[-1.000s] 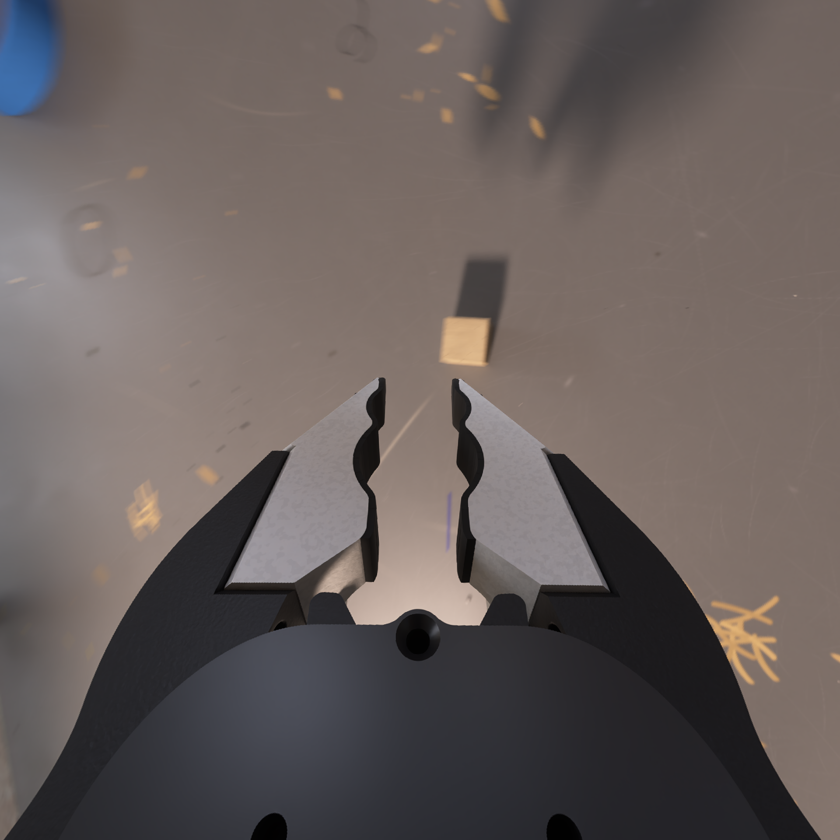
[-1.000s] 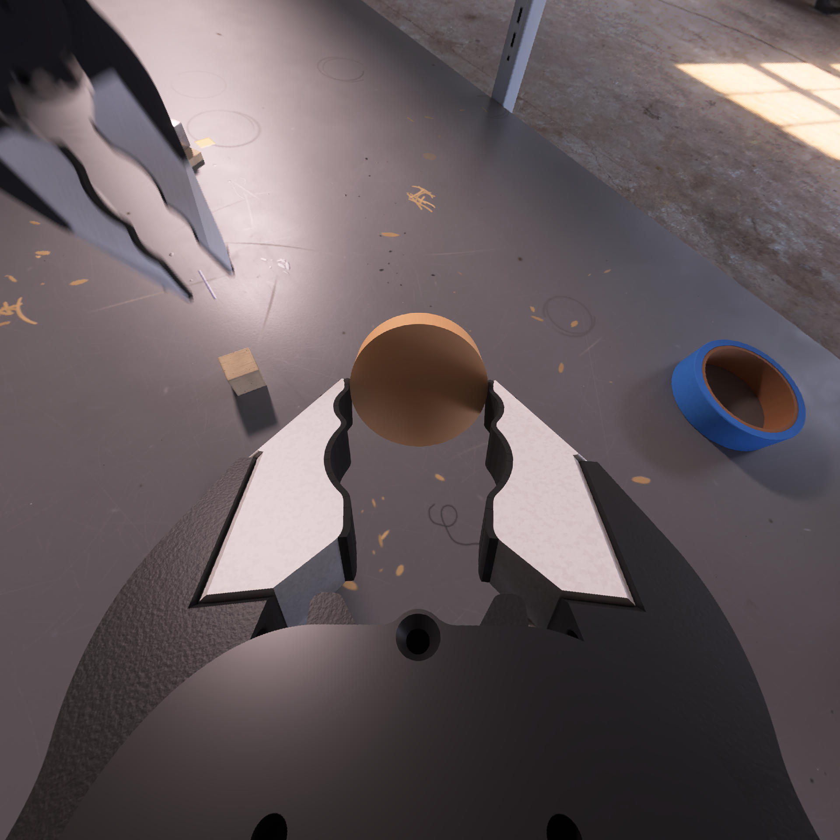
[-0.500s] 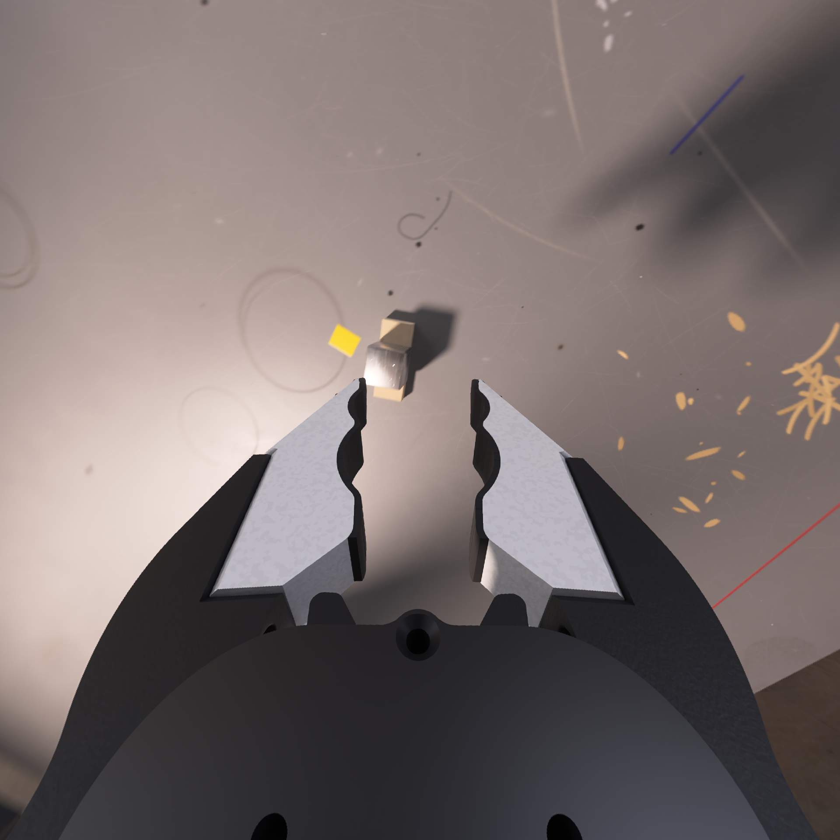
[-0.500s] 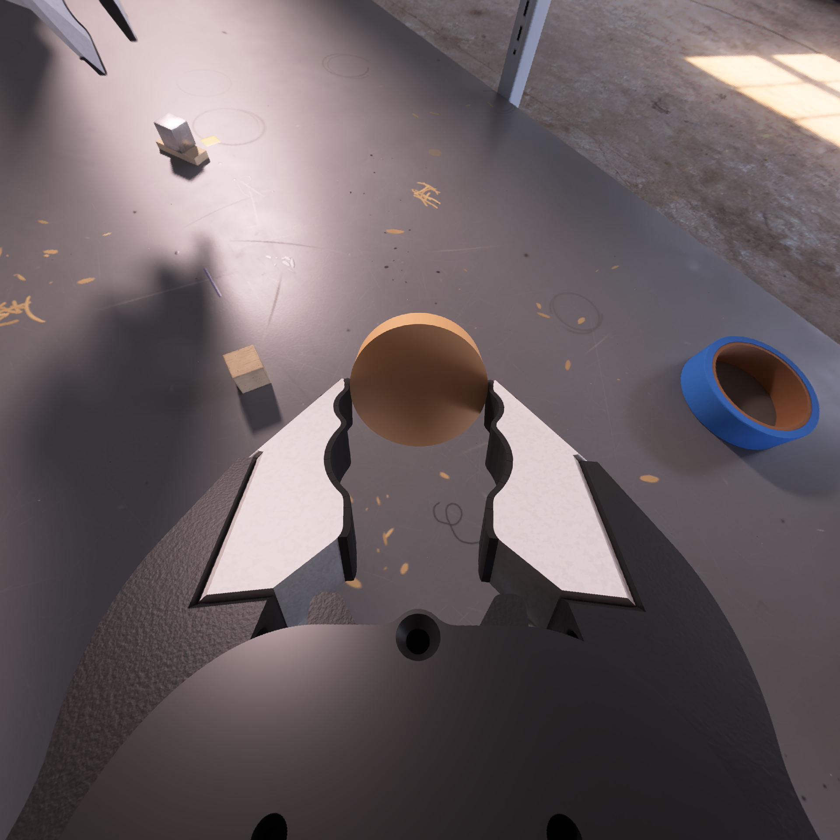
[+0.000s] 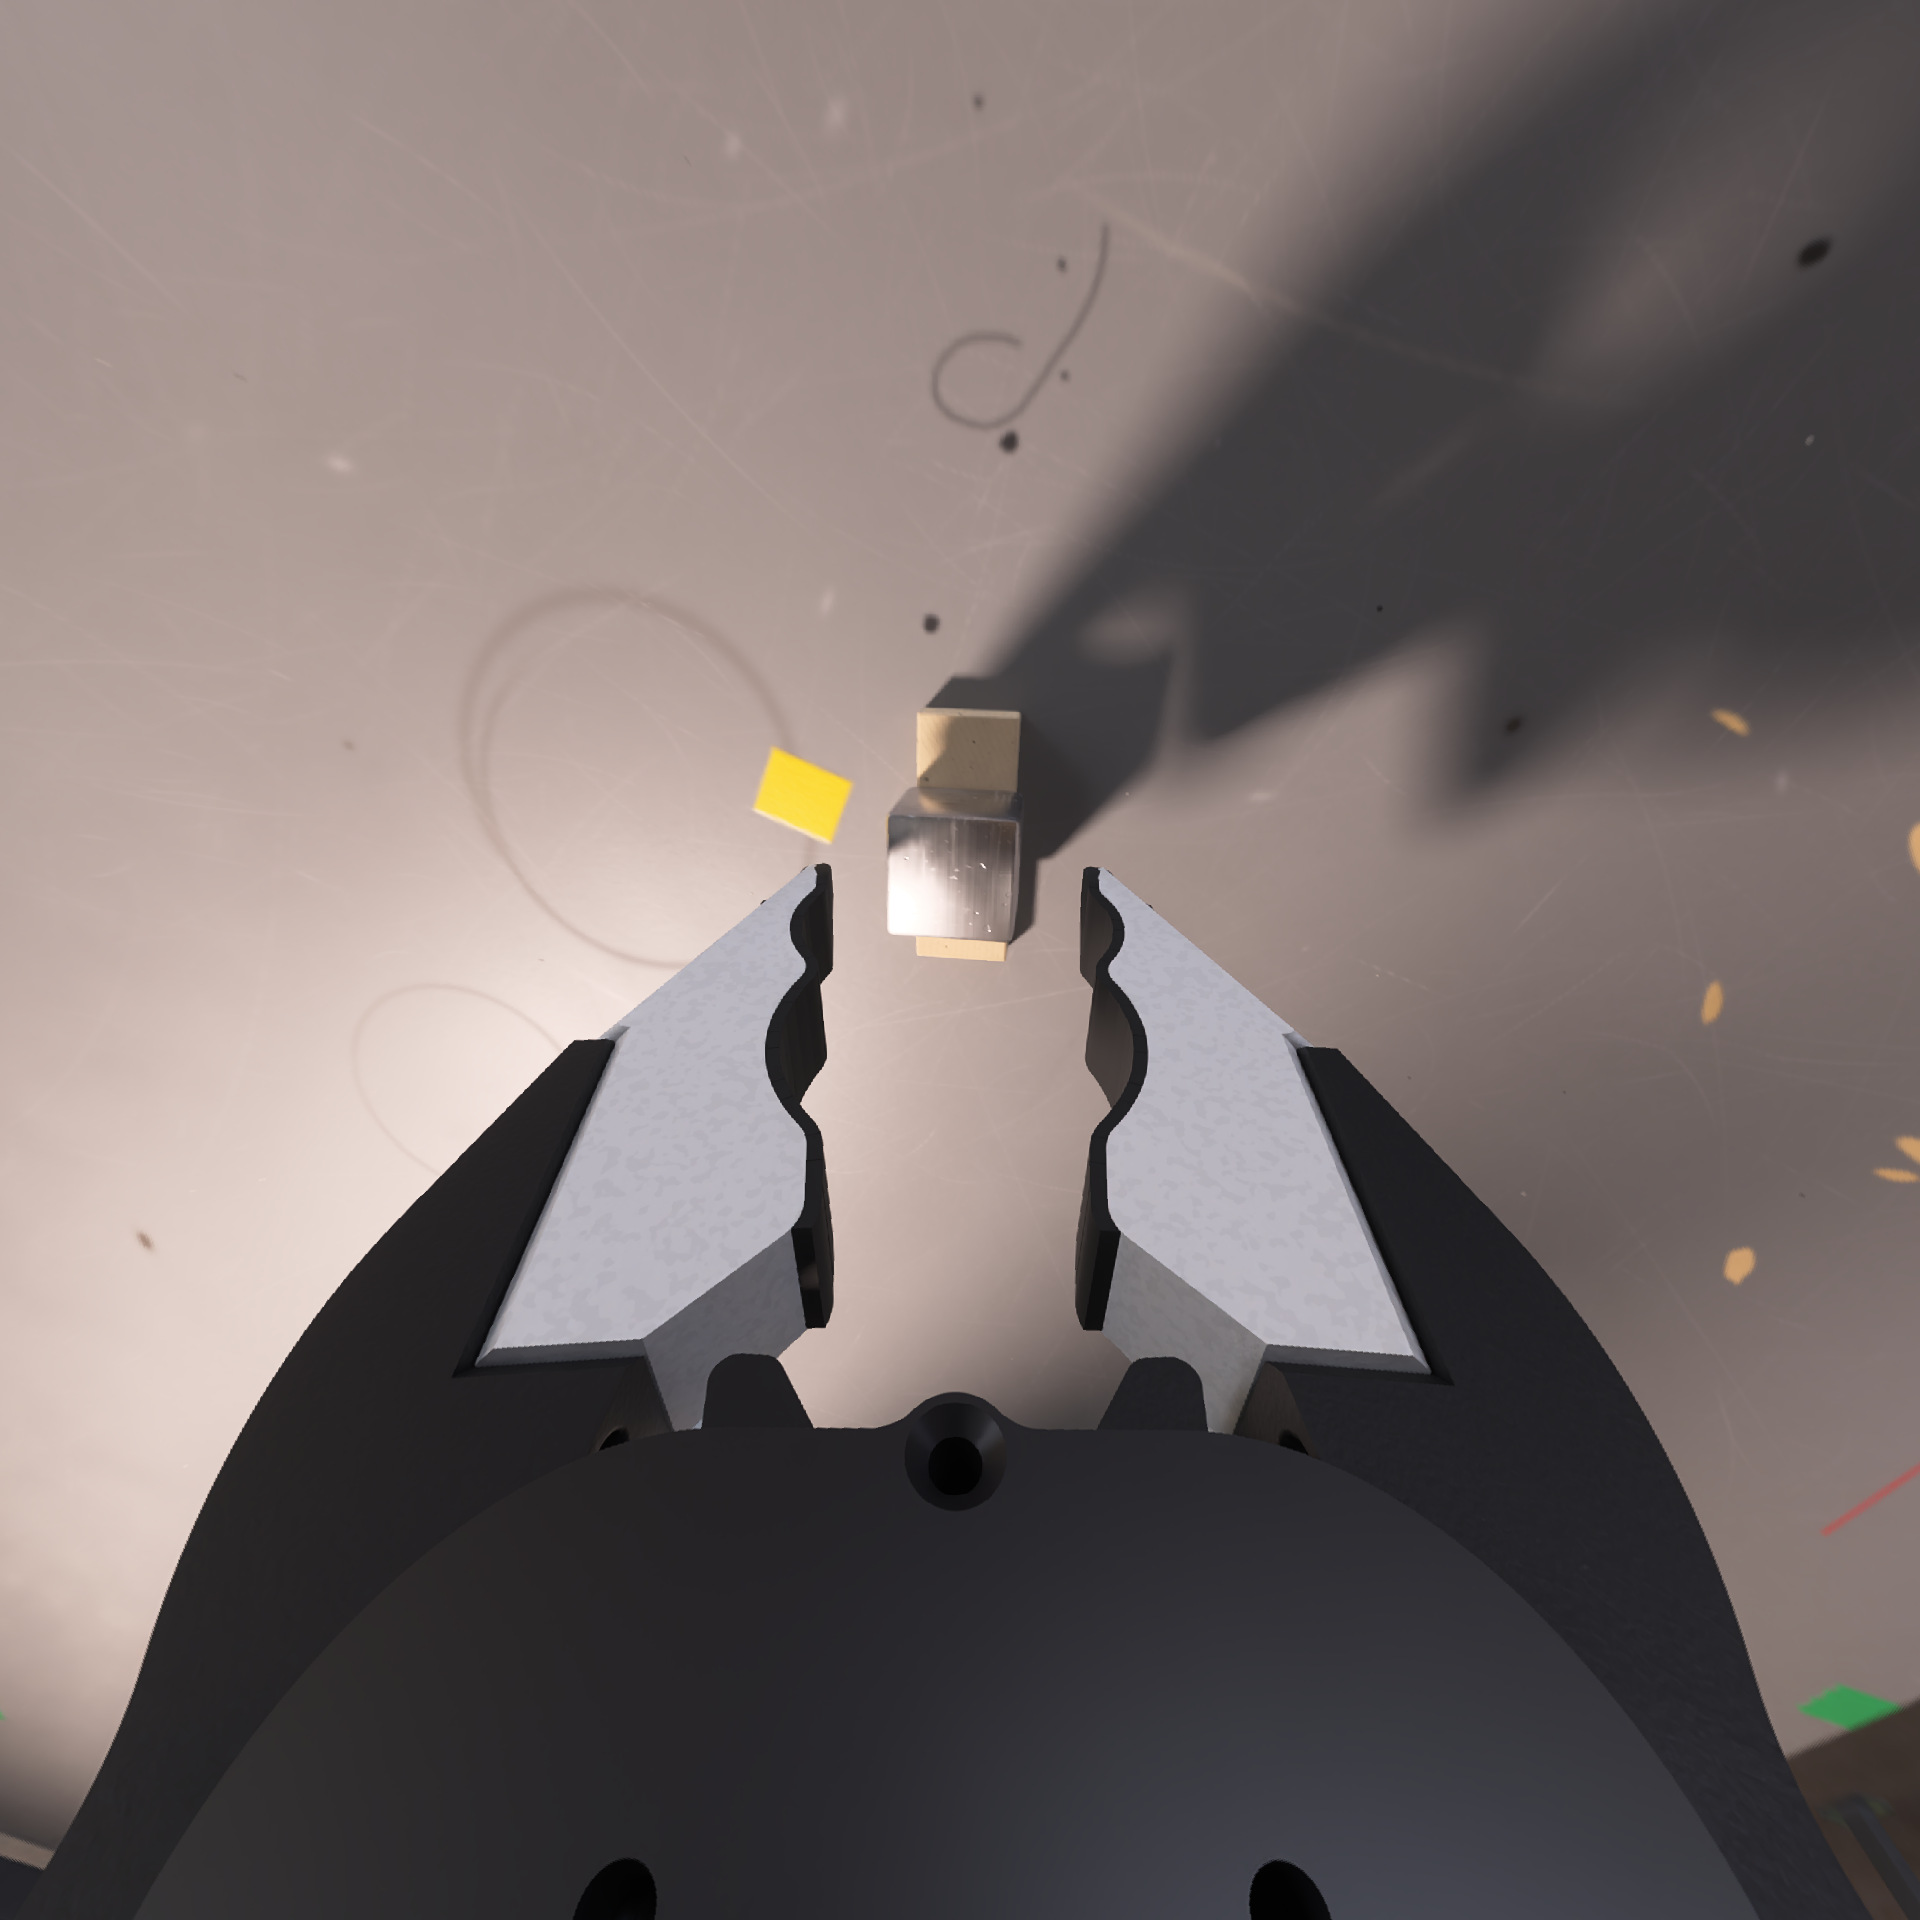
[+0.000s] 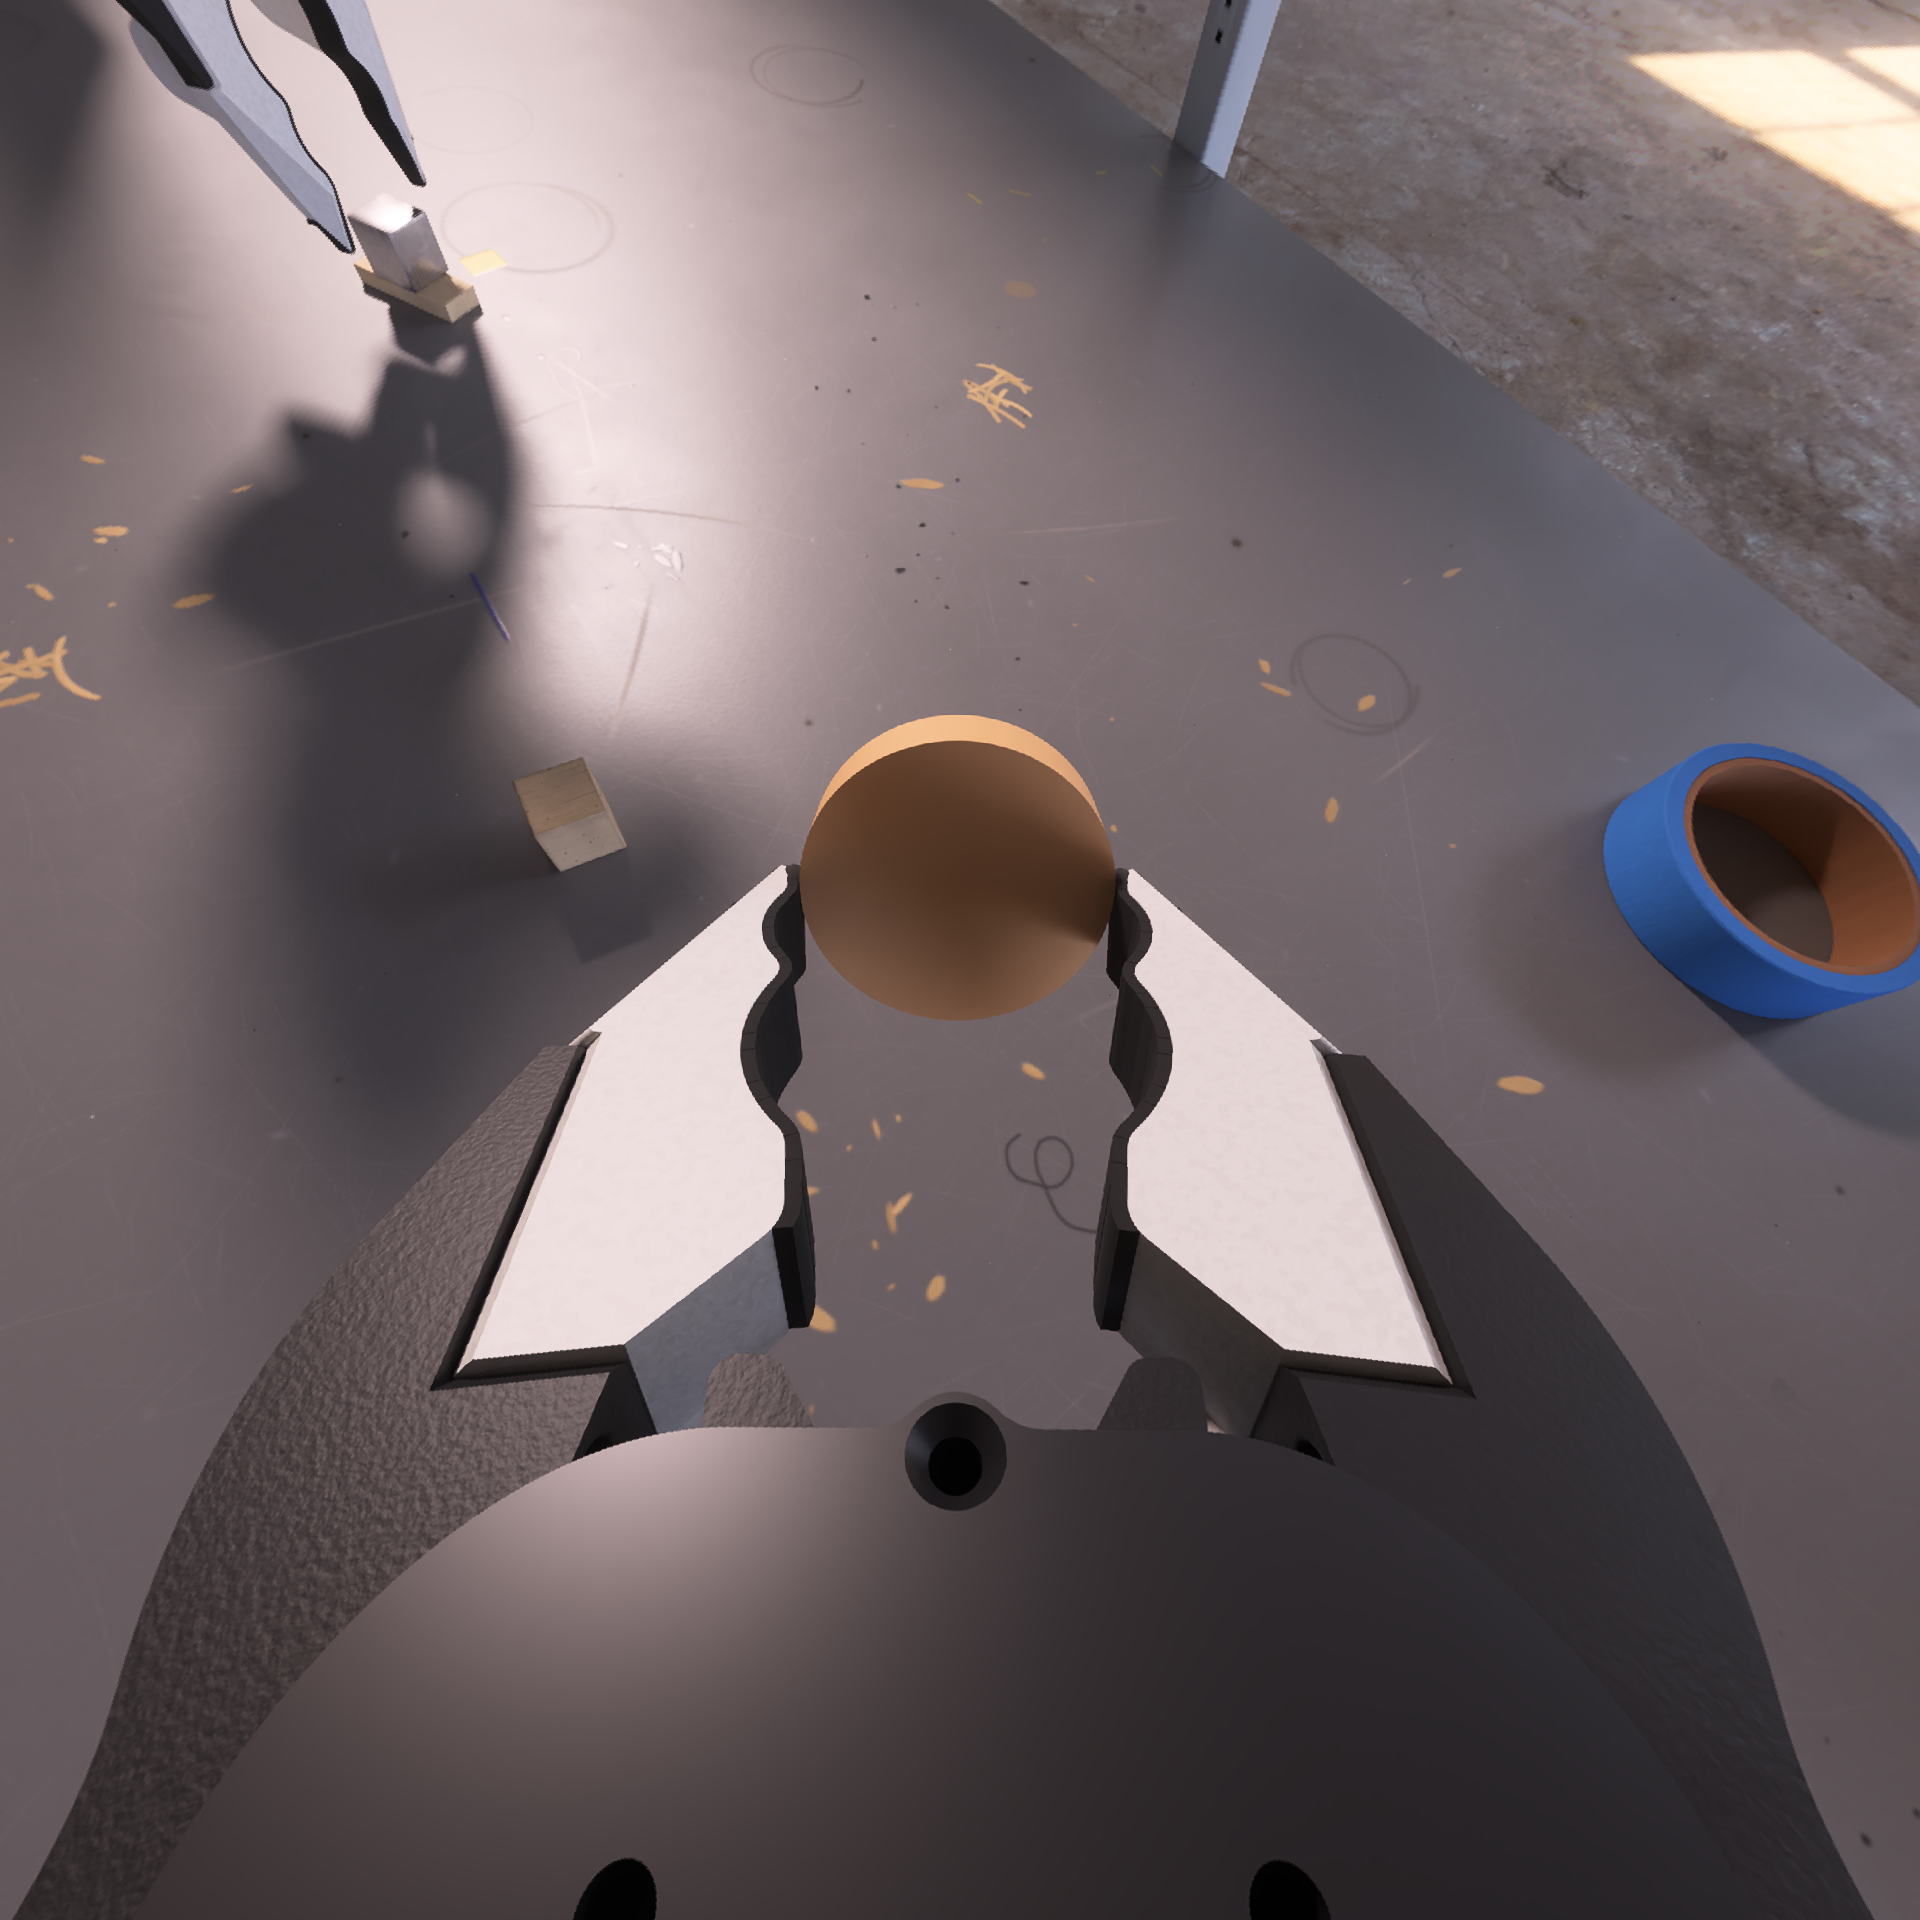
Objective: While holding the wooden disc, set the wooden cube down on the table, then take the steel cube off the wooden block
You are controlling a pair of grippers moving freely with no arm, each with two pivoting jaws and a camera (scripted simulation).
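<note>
My left gripper (image 5: 956,883) is open and empty, pointing down just above the steel cube (image 5: 954,875), which sits on a flat wooden block (image 5: 966,764). In the right wrist view the left gripper (image 6: 379,213) hangs right over the steel cube (image 6: 403,241) on the wooden block (image 6: 431,296) at the far left. My right gripper (image 6: 956,883) is shut on the wooden disc (image 6: 956,868) and holds it above the table. The wooden cube (image 6: 568,827) lies on the table left of the disc, free of both grippers.
A blue tape roll (image 6: 1766,883) lies at the right of the dark table (image 6: 1143,499). A small yellow square (image 5: 802,793) lies next to the block. The table's right edge and a metal leg (image 6: 1226,83) border a concrete floor. Wood chips are scattered about.
My left gripper has moved from above the wooden cube to the steel cube, come down close to it and lined up with it, jaws opened wider. The right gripper holds still.
</note>
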